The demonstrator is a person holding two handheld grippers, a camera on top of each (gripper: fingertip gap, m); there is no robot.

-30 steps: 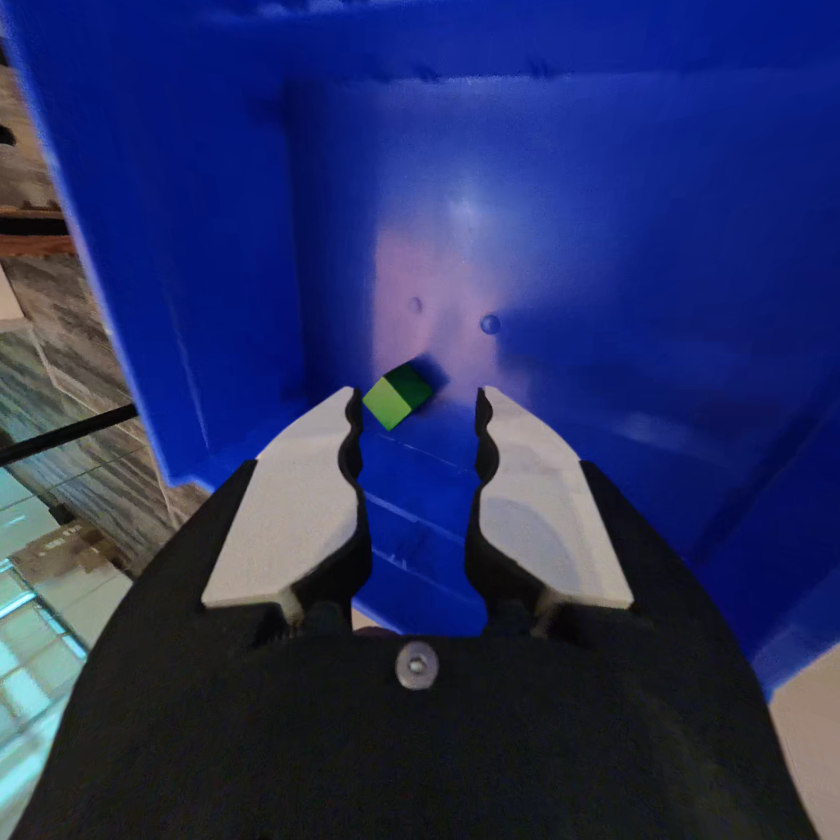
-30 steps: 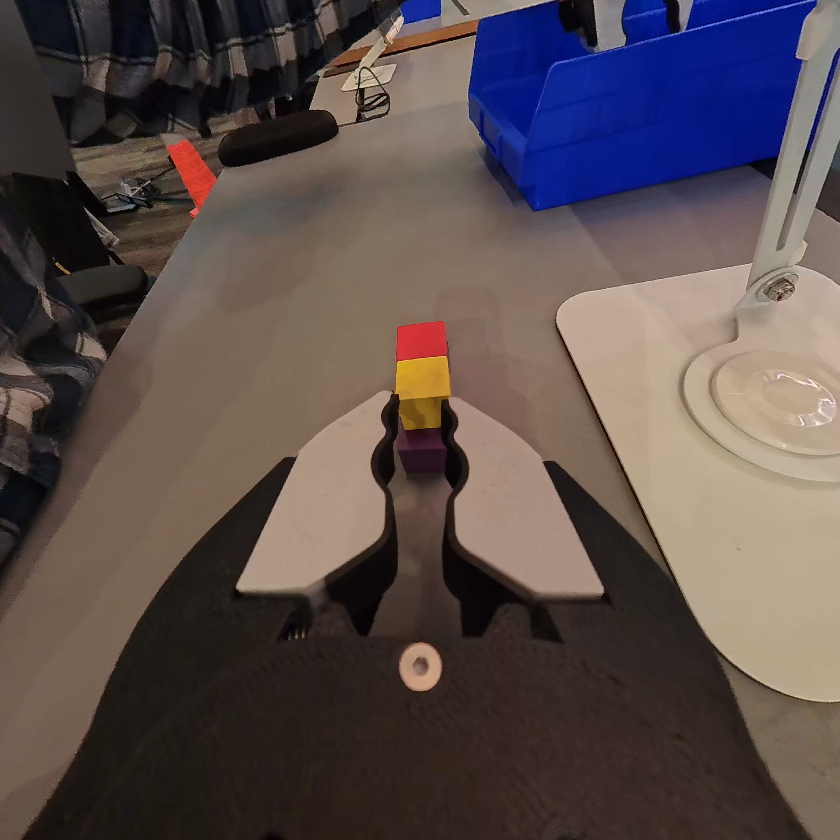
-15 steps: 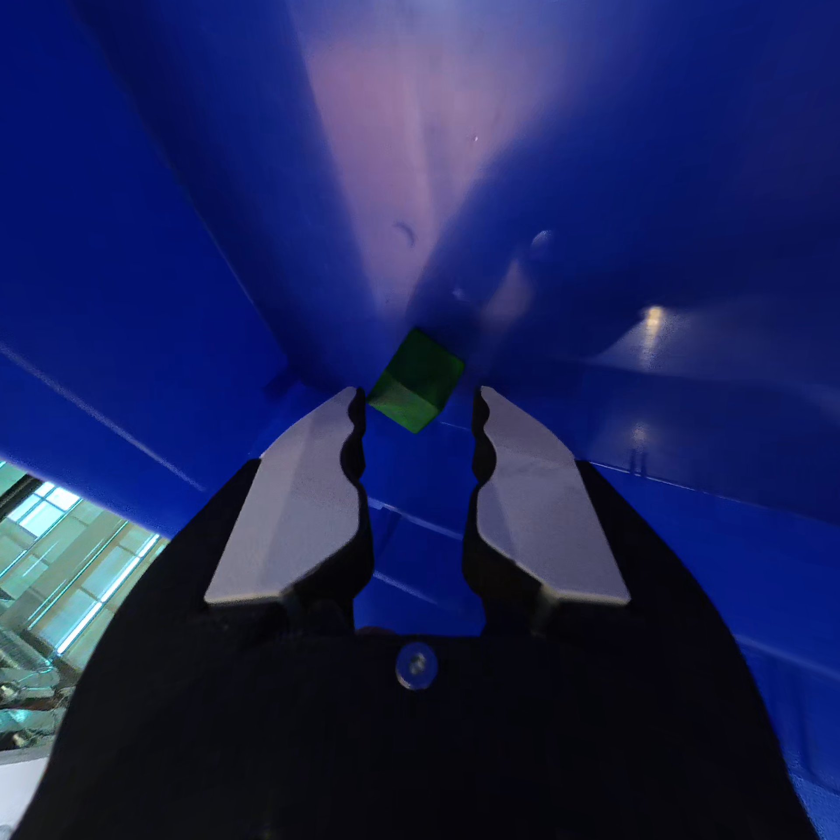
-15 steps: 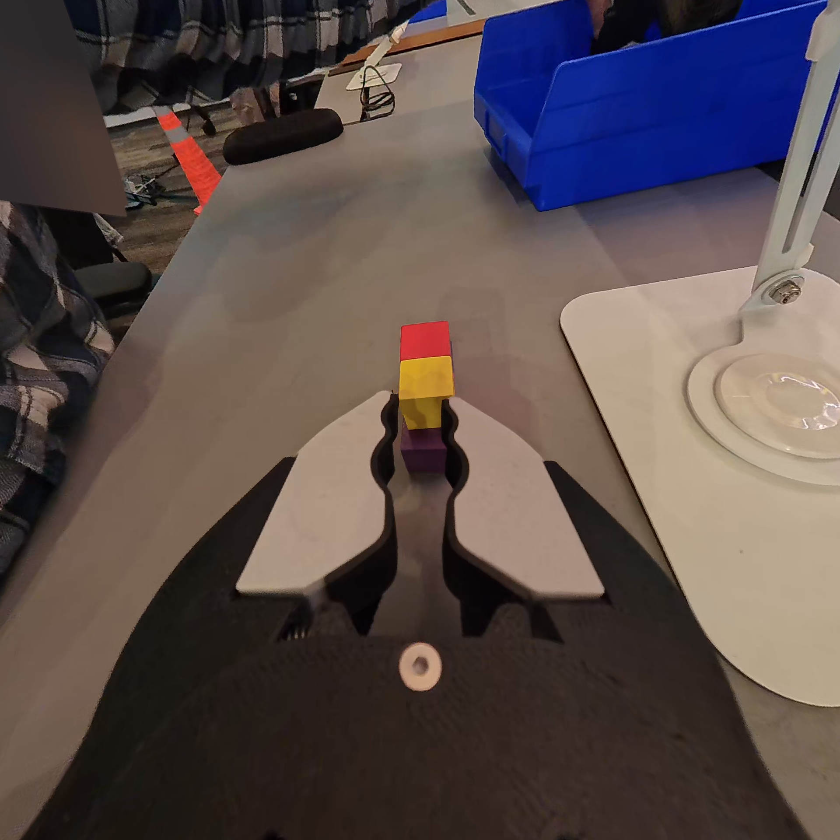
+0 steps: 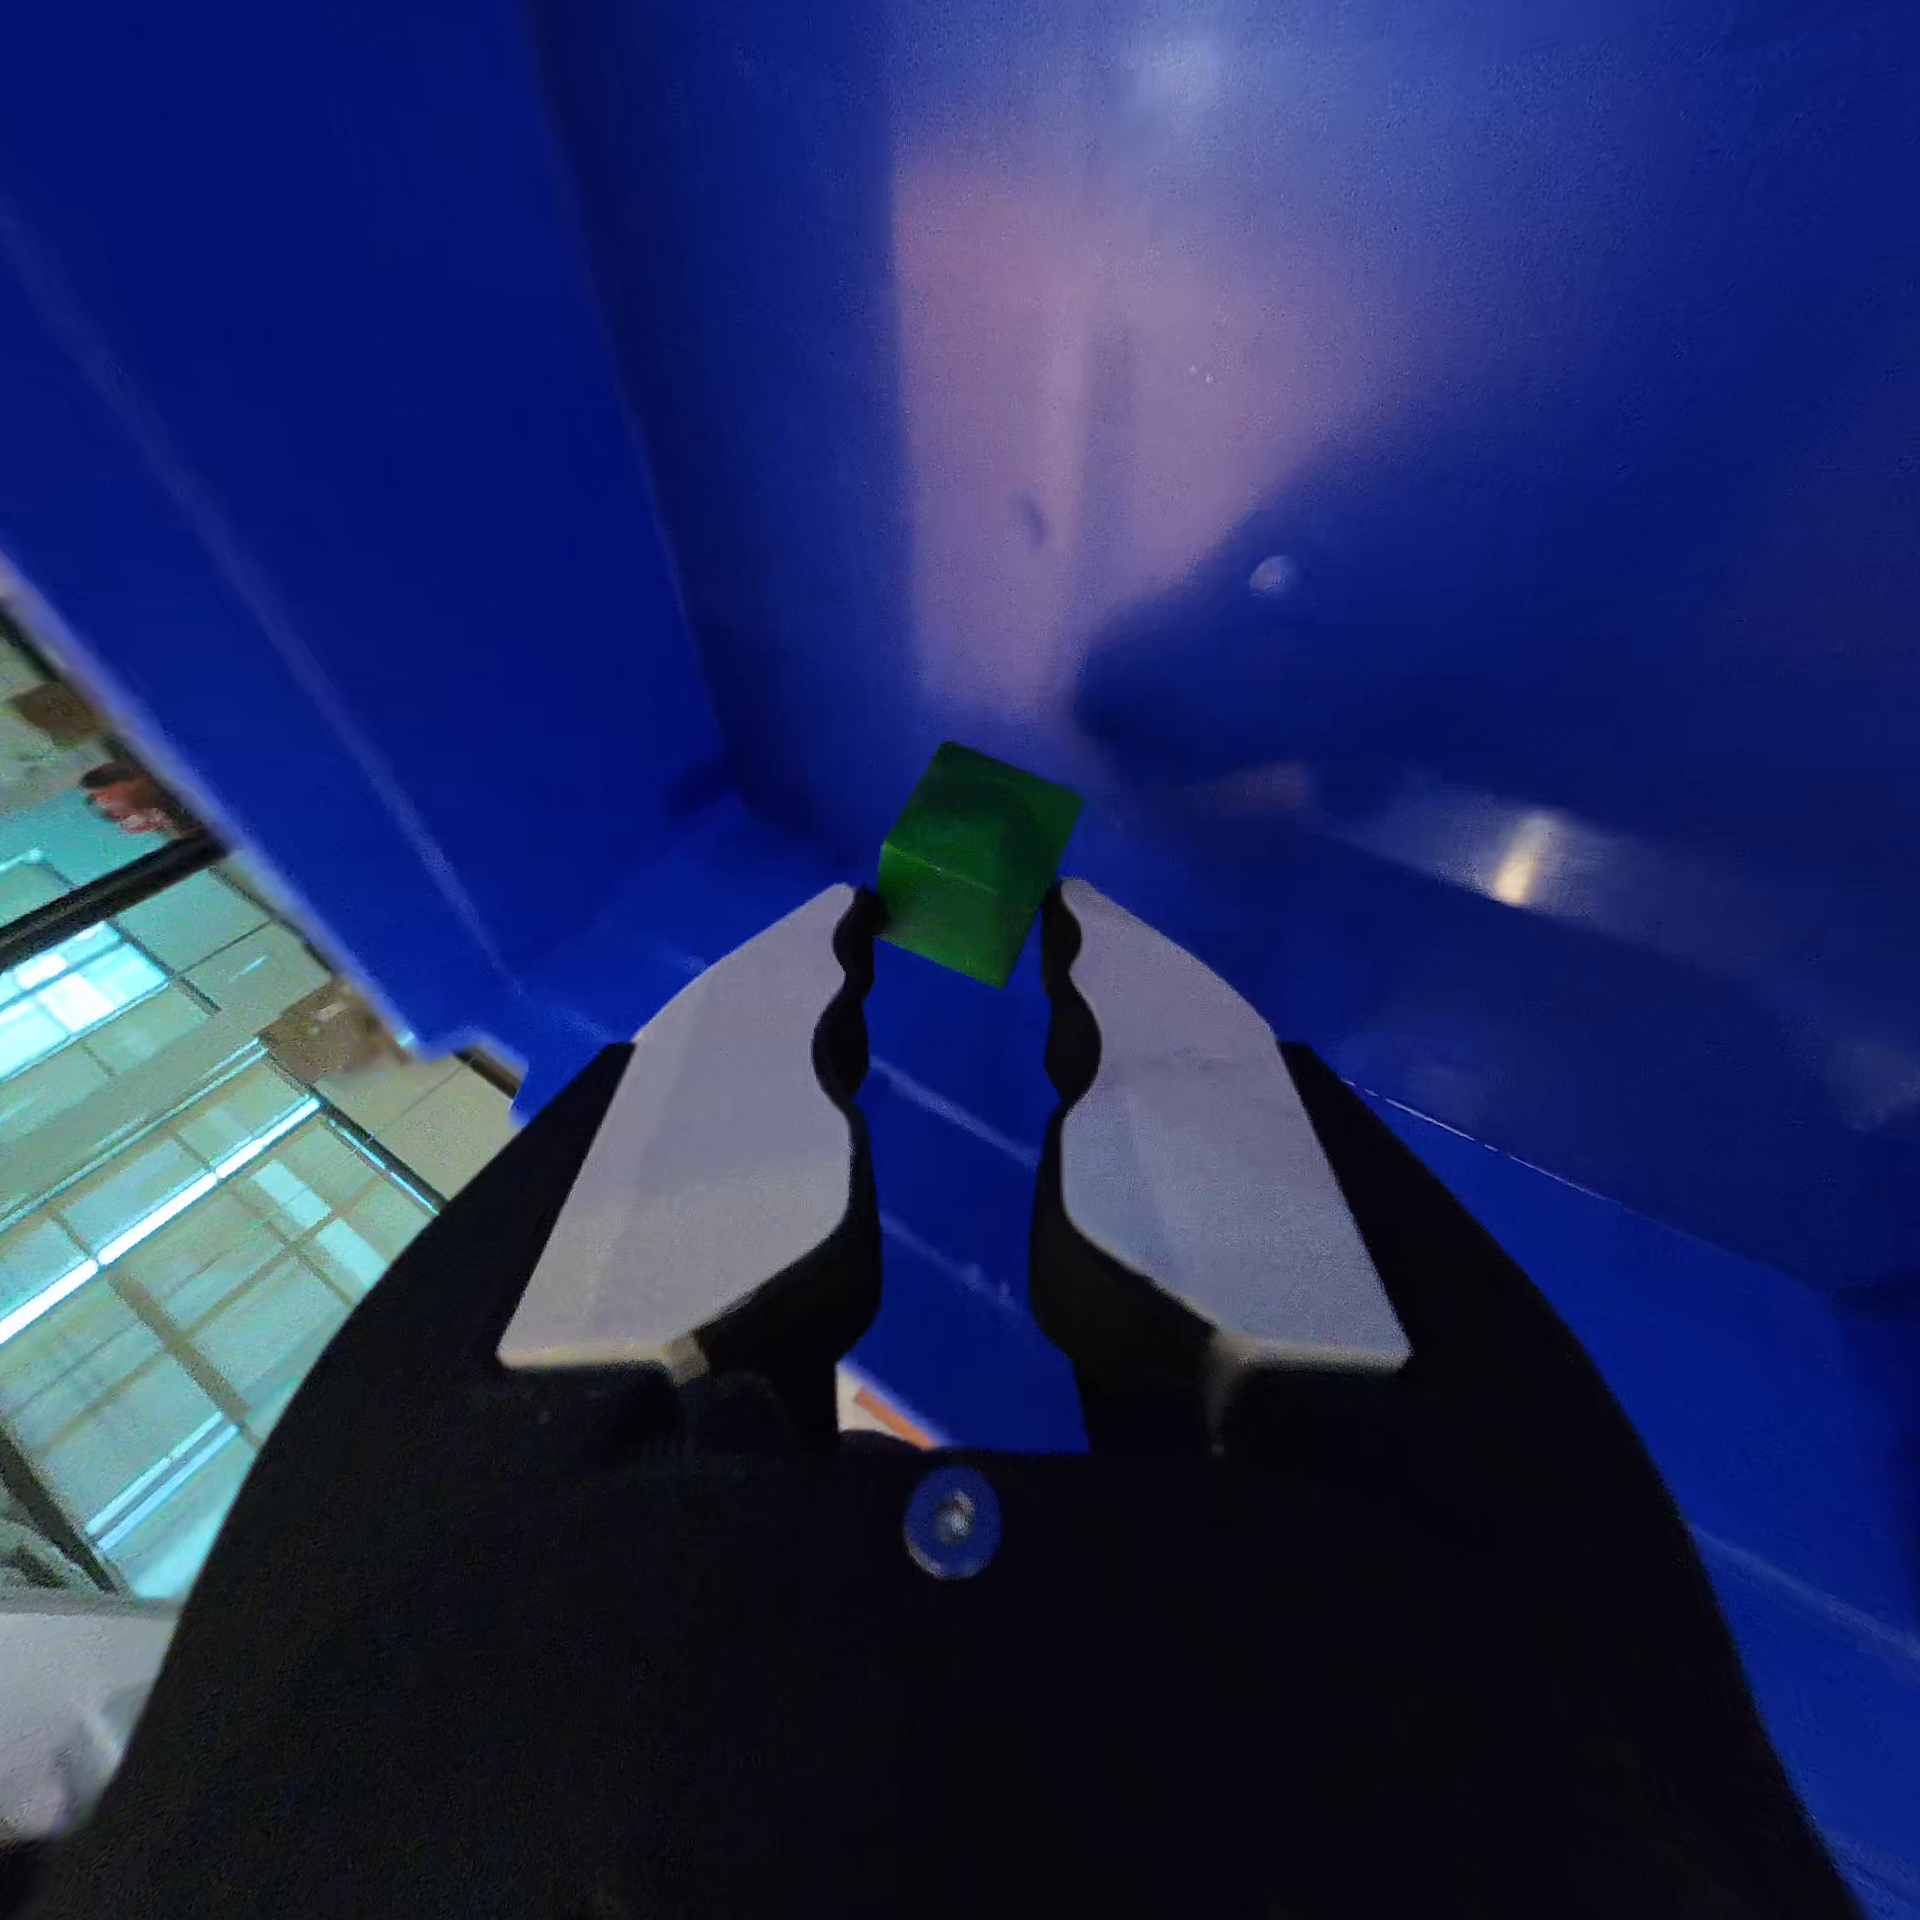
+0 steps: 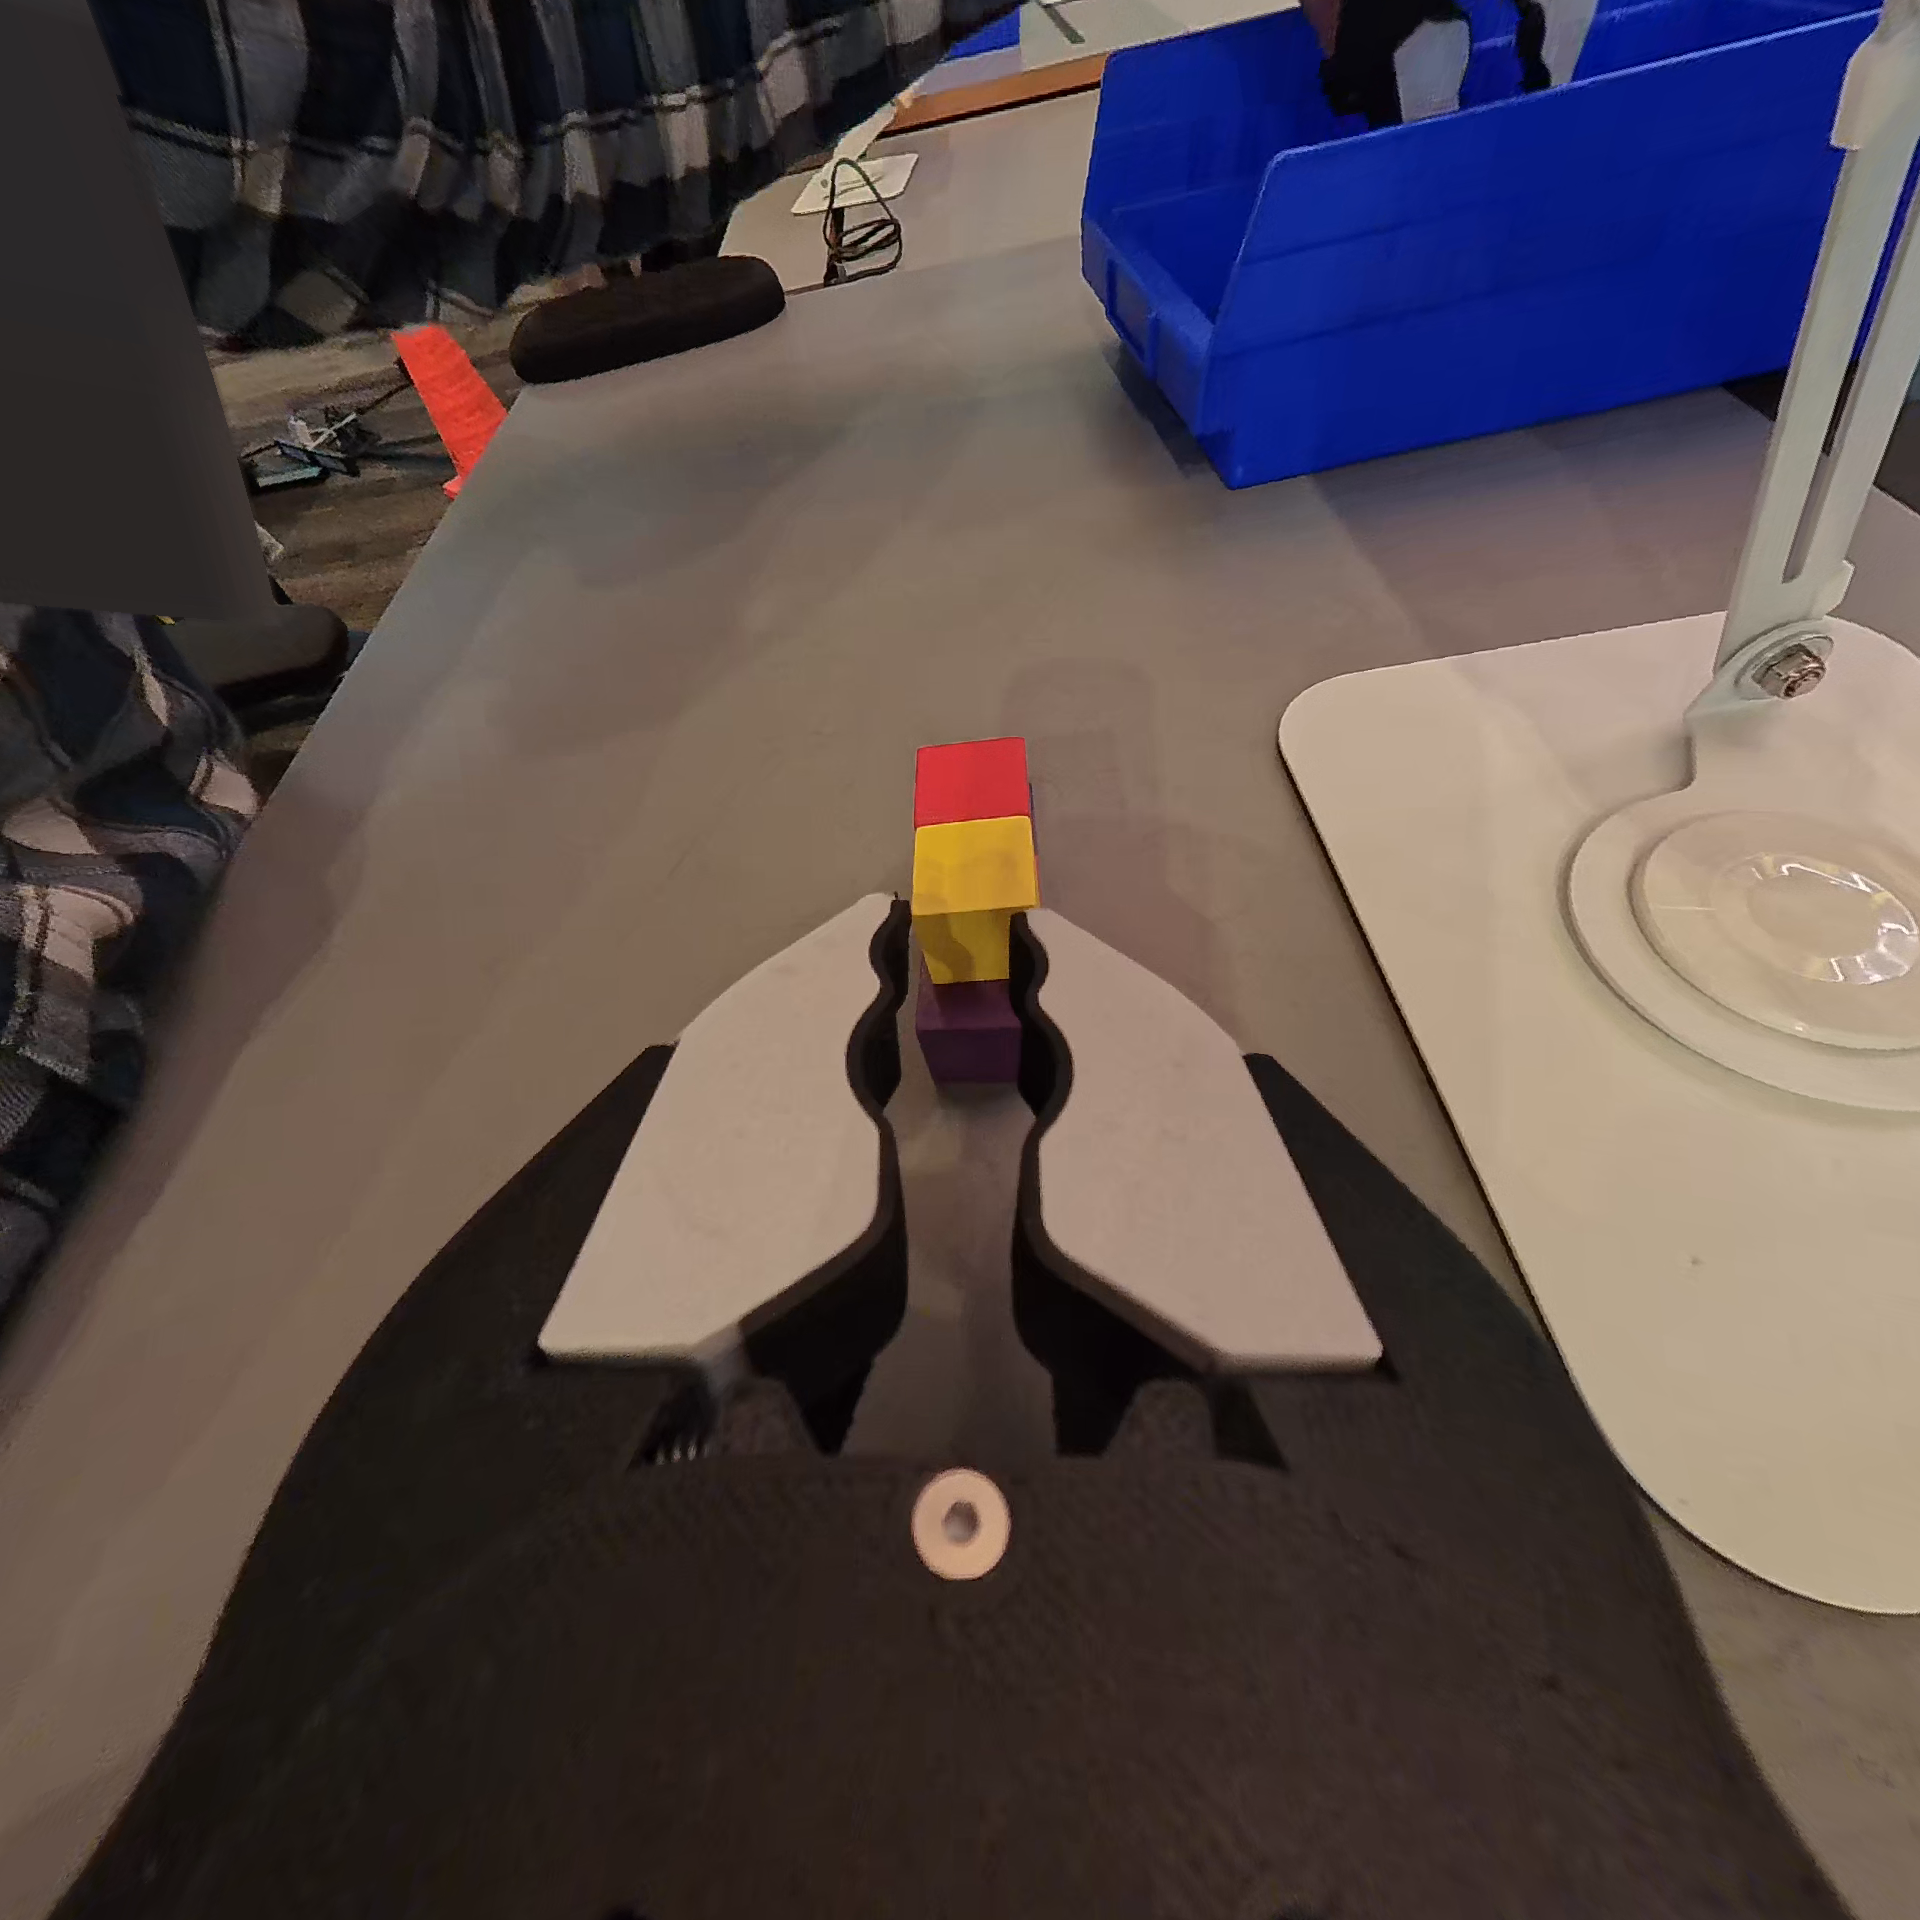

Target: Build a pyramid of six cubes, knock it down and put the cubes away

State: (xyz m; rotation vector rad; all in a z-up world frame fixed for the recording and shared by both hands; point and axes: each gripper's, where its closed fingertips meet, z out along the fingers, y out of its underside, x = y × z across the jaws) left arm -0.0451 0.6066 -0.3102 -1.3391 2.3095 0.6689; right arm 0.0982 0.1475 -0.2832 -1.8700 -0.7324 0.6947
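In the left wrist view my left gripper [image 5: 961, 914] reaches into a blue bin [image 5: 1351, 520]. Its fingertips touch both sides of a green cube [image 5: 971, 862], which sits turned edge-on near the bin's corner. In the right wrist view my right gripper [image 6: 961, 935] is shut on a yellow cube [image 6: 971, 894] just over the grey table [image 6: 675, 727]. A purple cube [image 6: 966, 1039] sits under it between the fingers. A red cube [image 6: 971, 779] sits right behind the yellow one.
The blue bin [image 6: 1455, 291] stands at the table's far right. A white stand base [image 6: 1558, 1039] with an upright arm [image 6: 1818, 364] lies to the right of the cubes. A person in plaid clothing [image 6: 62, 883] is at the left table edge. The tips of one gripper are about 50 cm away from the tips of the other.
My left gripper has moved closer to the green cube in the bin, and its jaws have narrowed onto it. My right gripper has stayed shut on the yellow cube, hardly moving.
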